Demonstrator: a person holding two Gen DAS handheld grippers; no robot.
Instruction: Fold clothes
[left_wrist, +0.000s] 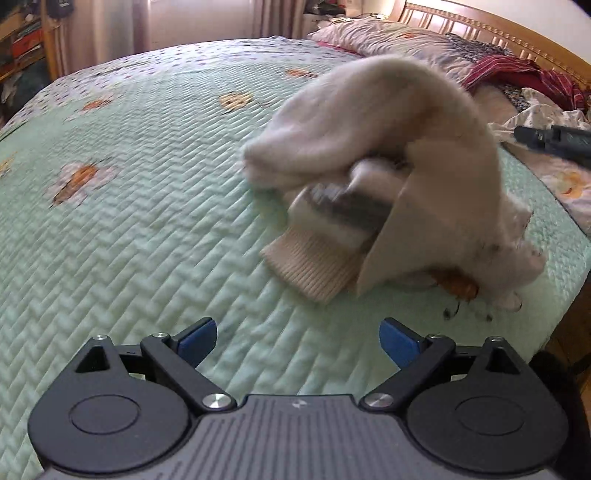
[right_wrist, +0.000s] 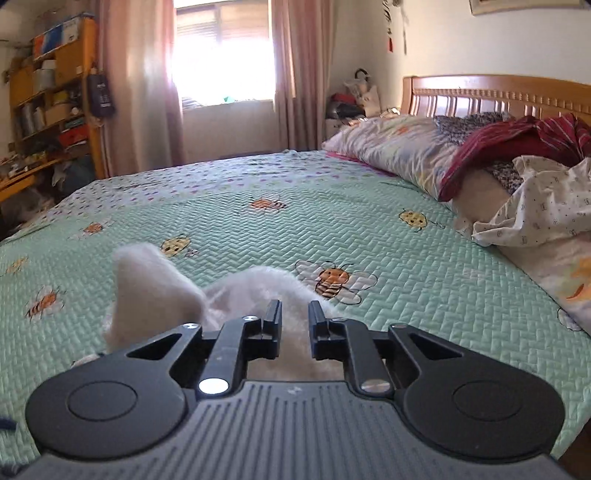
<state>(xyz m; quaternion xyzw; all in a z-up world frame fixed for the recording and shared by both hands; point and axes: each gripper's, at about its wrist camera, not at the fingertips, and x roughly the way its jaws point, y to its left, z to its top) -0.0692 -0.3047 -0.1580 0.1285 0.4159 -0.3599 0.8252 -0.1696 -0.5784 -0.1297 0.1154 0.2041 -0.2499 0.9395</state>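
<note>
Cream fuzzy sweater (left_wrist: 388, 122) was lifted in a bunched arc over the near right part of the bed (left_wrist: 129, 221), blurred in the left wrist view; ribbed cuff (left_wrist: 314, 266) trailed onto the mint quilt and a grey stripe band (left_wrist: 351, 206) showed under the hump. Right claw (right_wrist: 293, 317) sat narrowed with fuzzy cream fabric between the pads, so it looked clamped on the sweater, though the exact bite was hidden by the claw body. Left claw (left_wrist: 298, 341) was spread wide, holding nothing, low over the quilt just short of the cuff. Progress judgement: garment was neither flat nor in a neat fold; it was mid-handling, and this could fit either spreading it out or carrying a flap over. No folded stack seen anywhere. Other clothes, a red striped garment (right_wrist: 517, 147) and a white dotted one (right_wrist: 546, 206), lay crumpled near the pillow (right_wrist: 399, 147) by the headboard (right_wrist: 498, 96). Containers: no basket or bin on the bed; only a cluttered shelf unit (right_wrist: 55, 92) by the window, contents too small to tell.
</note>
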